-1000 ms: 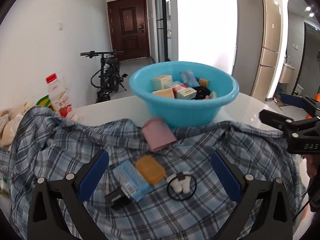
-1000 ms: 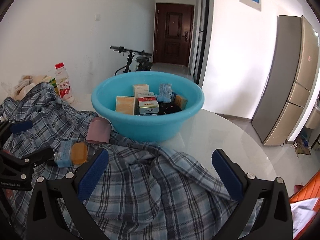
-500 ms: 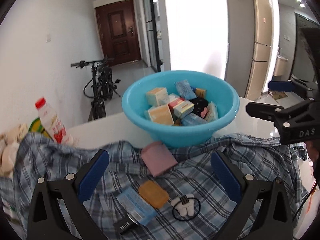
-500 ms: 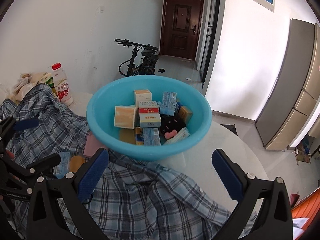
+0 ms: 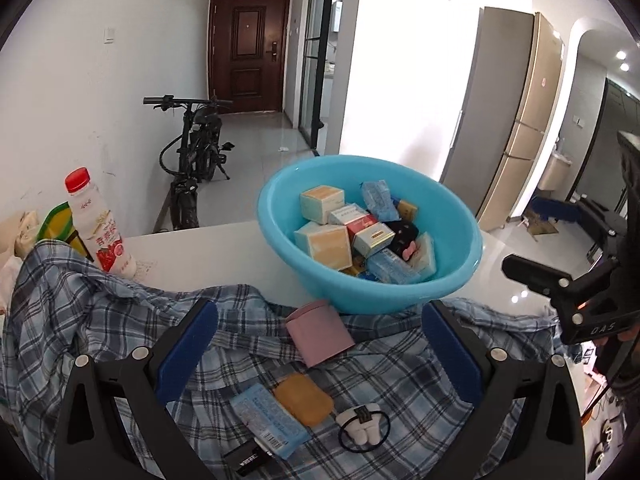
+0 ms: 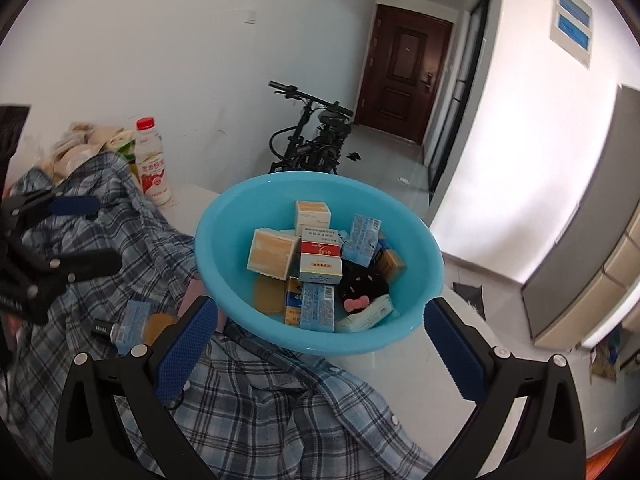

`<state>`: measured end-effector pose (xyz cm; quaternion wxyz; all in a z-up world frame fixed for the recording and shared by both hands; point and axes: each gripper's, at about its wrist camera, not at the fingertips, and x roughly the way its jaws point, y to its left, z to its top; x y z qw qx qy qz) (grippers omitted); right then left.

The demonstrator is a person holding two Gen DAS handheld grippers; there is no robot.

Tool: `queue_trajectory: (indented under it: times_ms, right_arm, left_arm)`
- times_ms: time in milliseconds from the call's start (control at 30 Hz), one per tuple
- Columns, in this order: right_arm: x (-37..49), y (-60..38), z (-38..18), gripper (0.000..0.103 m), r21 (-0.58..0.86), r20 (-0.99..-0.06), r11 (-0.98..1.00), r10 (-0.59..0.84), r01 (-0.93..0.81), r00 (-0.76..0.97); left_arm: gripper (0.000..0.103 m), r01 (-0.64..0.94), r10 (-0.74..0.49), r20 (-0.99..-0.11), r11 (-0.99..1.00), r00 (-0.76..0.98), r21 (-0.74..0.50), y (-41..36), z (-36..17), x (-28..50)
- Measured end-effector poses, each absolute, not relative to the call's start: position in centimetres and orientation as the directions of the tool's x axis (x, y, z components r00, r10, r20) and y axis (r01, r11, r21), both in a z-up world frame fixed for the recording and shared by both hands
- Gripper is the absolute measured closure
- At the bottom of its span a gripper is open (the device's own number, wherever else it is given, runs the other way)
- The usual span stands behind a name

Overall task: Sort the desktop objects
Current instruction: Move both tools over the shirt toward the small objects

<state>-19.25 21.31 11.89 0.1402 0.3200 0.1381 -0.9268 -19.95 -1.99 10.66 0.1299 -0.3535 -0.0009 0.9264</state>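
Note:
A blue basin (image 5: 280, 236) (image 6: 224, 280) holding several small boxes stands on the white table (image 5: 208, 248). A plaid shirt (image 5: 80, 320) (image 6: 260, 412) is spread in front of it. On the shirt lie a pink case (image 5: 318, 332), an orange soap-like bar (image 5: 302, 398), a light blue packet (image 5: 270, 420), a small black item (image 5: 246, 456) and a white earbud-like piece inside a black hair tie (image 5: 362, 426). My left gripper (image 5: 316, 356) hovers open above these items. My right gripper (image 6: 320, 348) hangs open over the basin's near rim. Both are empty.
A white drink bottle with a red cap (image 5: 100, 228) (image 6: 152, 164) stands at the table's left, beside snack bags (image 6: 80, 144). Beyond the table are a bicycle (image 5: 192, 160), a brown door (image 5: 248, 48) and a tall refrigerator (image 5: 516, 120). The table edge runs right of the basin (image 6: 460, 344).
Both grippers have risen and tilted, so the basin's contents show more fully. The right gripper moved closer over the basin. Nothing was picked up.

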Motion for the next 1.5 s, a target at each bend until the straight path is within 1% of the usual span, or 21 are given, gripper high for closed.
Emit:
queue_trajectory:
  times_ms: [133,200,267,400,467,600,700,800,867,900,967,1000,1033,1067,1267,1500]
  right_arm:
    - [-19.2,21.4,11.7,0.000,-0.188,-0.619,-0.916,-0.170,0.354,-0.767]
    - [-19.3,21.4,11.6,0.000,-0.197,-0.619,-0.913,-0.166,0.356,-0.768]
    - [-19.3,21.5,11.5,0.000,-0.204,-0.614,-0.914,-0.159,0.351,-0.773]
    - [-19.2,21.9,11.4,0.000,-0.206,-0.597,-0.922,-0.148,0.328,-0.789]
    - [-18.8,21.8,11.3,0.000,-0.213,-0.575,-0.921,-0.152,0.327,-0.804]
    - [-18.3,21.0,10.5,0.000,-0.246,-0.588,-0.898,-0.162,0.366,-0.793]
    - [-18.0,20.8,9.8,0.000,-0.229,-0.592,-0.895,-0.183,0.382,-0.785]
    - [-17.6,20.5,9.0,0.000,-0.229,-0.597,-0.898,-0.176,0.377,-0.783]
    - [-17.3,20.0,8.5,0.000,-0.264,-0.593,-0.889,-0.156,0.374,-0.790]
    - [-17.0,19.7,8.3,0.000,-0.288,-0.588,-0.882,-0.144,0.372,-0.796]
    - [-16.5,19.1,8.0,0.000,-0.320,-0.582,-0.865,-0.142,0.386,-0.801]
    - [-16.3,18.9,7.9,0.000,-0.320,-0.584,-0.861,-0.149,0.396,-0.798]
    - [-16.1,18.8,7.9,0.000,-0.310,-0.590,-0.860,-0.161,0.406,-0.791]
    - [-16.0,18.7,7.8,0.000,-0.298,-0.595,-0.860,-0.172,0.414,-0.785]
    - [-15.7,18.6,7.3,0.000,-0.237,-0.622,-0.865,-0.214,0.441,-0.753]
    - [-15.4,18.3,6.4,0.000,-0.200,-0.647,-0.859,-0.245,0.471,-0.723]
  left_arm:
    - [0.000,-0.282,0.223,-0.645,-0.959,-0.731,-0.012,-1.3,10.8,-19.8]
    - [0.000,-0.285,0.200,-0.627,-0.958,-0.753,0.037,-1.0,10.9,-19.8]
    - [0.000,-0.303,0.207,-0.608,-0.951,-0.766,0.059,-0.9,10.8,-19.8]
    - [0.000,-0.274,0.146,-0.631,-0.956,-0.762,0.109,-0.9,9.7,-20.3]
    - [0.000,-0.293,0.162,-0.643,-0.951,-0.749,0.101,-1.0,9.1,-20.4]
    - [0.000,-0.283,0.155,-0.653,-0.955,-0.741,0.095,-1.4,8.2,-20.3]
    - [0.000,-0.258,0.146,-0.653,-0.963,-0.743,0.079,-1.8,8.2,-20.2]
    - [0.000,-0.243,0.130,-0.659,-0.967,-0.740,0.082,-2.2,8.4,-20.2]
    - [0.001,-0.242,0.127,-0.656,-0.967,-0.744,0.087,-2.4,8.4,-20.1]
    - [0.002,-0.233,0.124,-0.658,-0.969,-0.742,0.080,-2.6,8.4,-20.1]
    - [0.012,-0.210,0.126,-0.679,-0.977,-0.724,0.042,-3.1,8.3,-20.2]
    - [0.014,-0.208,0.130,-0.685,-0.978,-0.716,0.032,-3.3,8.2,-20.3]
    - [0.019,-0.212,0.136,-0.686,-0.977,-0.714,0.028,-3.4,8.1,-20.3]
    - [0.021,-0.219,0.135,-0.687,-0.975,-0.714,0.036,-3.3,7.9,-20.2]
    - [0.021,-0.253,0.144,-0.674,-0.965,-0.724,0.066,-3.0,7.7,-19.5]
    - [0.019,-0.248,0.117,-0.707,-0.965,-0.698,0.085,-3.1,7.2,-19.5]
